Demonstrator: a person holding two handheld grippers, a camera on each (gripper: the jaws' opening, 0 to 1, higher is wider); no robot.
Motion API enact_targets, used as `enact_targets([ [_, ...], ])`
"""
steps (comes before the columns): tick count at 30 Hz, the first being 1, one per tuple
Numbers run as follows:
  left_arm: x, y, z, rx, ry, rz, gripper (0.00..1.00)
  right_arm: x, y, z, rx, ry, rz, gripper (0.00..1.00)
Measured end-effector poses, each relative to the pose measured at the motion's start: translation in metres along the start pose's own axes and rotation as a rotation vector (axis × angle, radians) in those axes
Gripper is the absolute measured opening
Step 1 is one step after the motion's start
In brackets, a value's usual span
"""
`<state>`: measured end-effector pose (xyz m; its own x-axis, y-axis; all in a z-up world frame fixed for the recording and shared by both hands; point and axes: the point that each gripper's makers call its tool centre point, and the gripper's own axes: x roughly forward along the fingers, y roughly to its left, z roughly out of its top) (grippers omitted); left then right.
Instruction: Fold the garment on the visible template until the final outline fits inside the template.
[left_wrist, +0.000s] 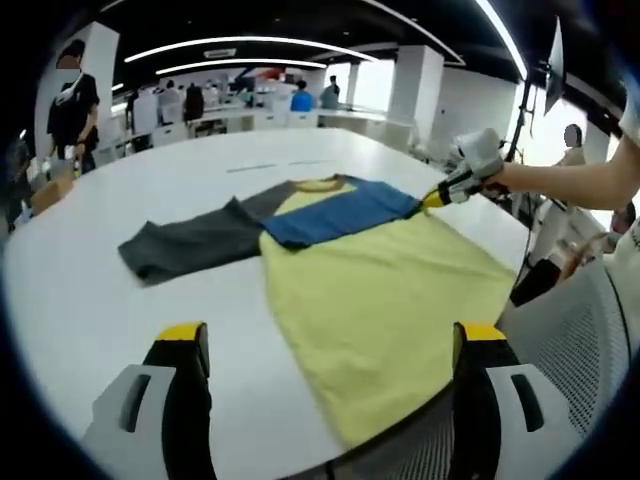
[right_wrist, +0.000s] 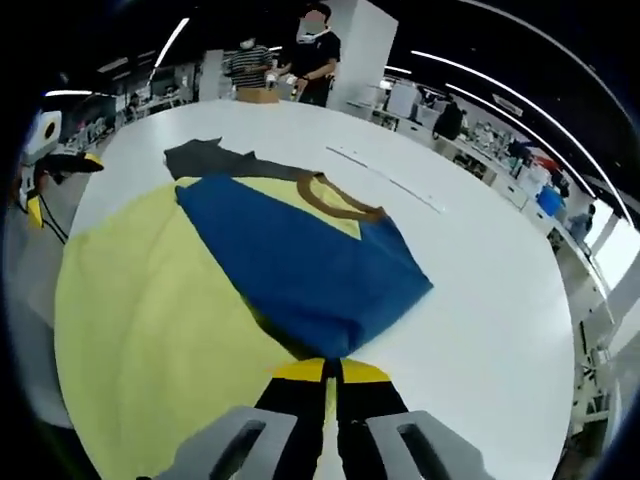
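the shirt (left_wrist: 390, 290) has a pale yellow body, a blue sleeve (right_wrist: 300, 260), a dark grey sleeve (left_wrist: 190, 245) and a brown collar (right_wrist: 335, 198). the table (left_wrist: 90, 290) is white. the gripper fingertips (left_wrist: 182, 332) are yellow on black.

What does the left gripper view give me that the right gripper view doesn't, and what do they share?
Left gripper view: the whole grey sleeve spread out on the table, the left gripper open above the near hem, and the right gripper pinching from the side.

Right gripper view: close up, its jaws shut on the blue sleeve; the brown collar.

Both: the yellow shirt with the blue sleeve folded over it, and the white table.
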<state>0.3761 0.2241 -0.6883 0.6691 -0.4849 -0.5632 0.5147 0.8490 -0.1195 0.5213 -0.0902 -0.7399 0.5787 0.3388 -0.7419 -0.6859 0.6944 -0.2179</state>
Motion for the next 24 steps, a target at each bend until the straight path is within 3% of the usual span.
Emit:
enact_targets([
  [5, 0.001, 0.0, 0.002, 0.003, -0.004, -0.002, 0.98, 0.003, 0.005, -0.006, -0.049, 0.032, -0.001, 0.0],
  [11, 0.001, 0.001, 0.002, 0.003, 0.0, 0.0, 0.97, 0.002, 0.002, -0.007, -0.025, 0.028, -0.007, 0.0],
  [15, 0.0, 0.001, 0.001, 0.001, 0.002, 0.002, 0.97, -0.001, -0.002, -0.004, -0.01, 0.002, -0.032, 0.17],
  [17, 0.0, 0.001, 0.001, 0.002, 0.002, 0.002, 0.97, -0.001, -0.005, -0.006, -0.004, 0.002, -0.048, 0.18],
  [19, 0.0, 0.001, 0.002, 0.003, 0.0, 0.002, 0.97, 0.0, -0.005, -0.009, 0.05, 0.003, -0.044, 0.14],
  [24, -0.001, 0.002, 0.003, 0.004, -0.004, 0.006, 0.98, 0.003, -0.009, -0.013, 0.194, -0.023, -0.05, 0.14],
])
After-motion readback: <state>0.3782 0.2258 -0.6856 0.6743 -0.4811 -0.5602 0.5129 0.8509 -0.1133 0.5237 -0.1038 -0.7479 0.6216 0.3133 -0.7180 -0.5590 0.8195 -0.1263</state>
